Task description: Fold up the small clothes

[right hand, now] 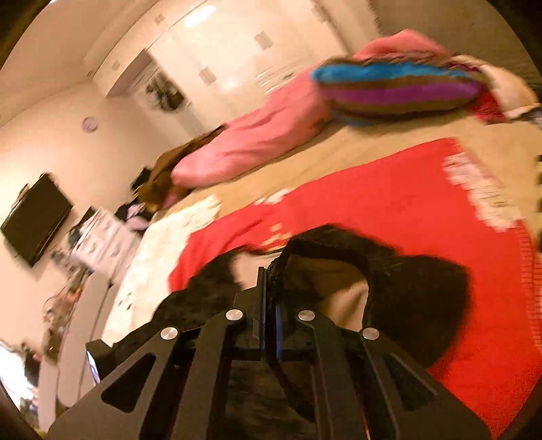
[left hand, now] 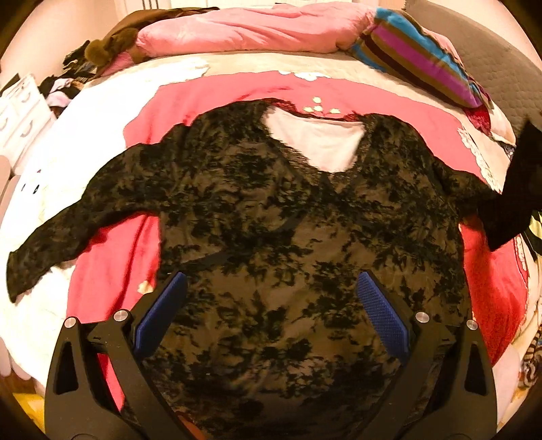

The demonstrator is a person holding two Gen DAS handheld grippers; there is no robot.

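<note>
A black lace top [left hand: 271, 220] with a brown lining lies spread flat on a red blanket [left hand: 111, 267] on the bed, neckline away from me. Its left sleeve [left hand: 67, 230] stretches out to the left. My left gripper [left hand: 271, 287] is open and empty, hovering over the lower body of the top. My right gripper [right hand: 270, 270] is shut on the black lace of the right sleeve [right hand: 389, 270] and holds it lifted above the red blanket [right hand: 406, 210]; that lifted sleeve shows at the right edge of the left wrist view [left hand: 515, 203].
A pink duvet [left hand: 244, 30] and a striped pillow [left hand: 416, 57] lie at the far side of the bed. A white blanket [left hand: 40, 189] lies left of the red one. White drawers [left hand: 20, 111] stand at the left. A wall TV [right hand: 35, 220] hangs beyond the bed.
</note>
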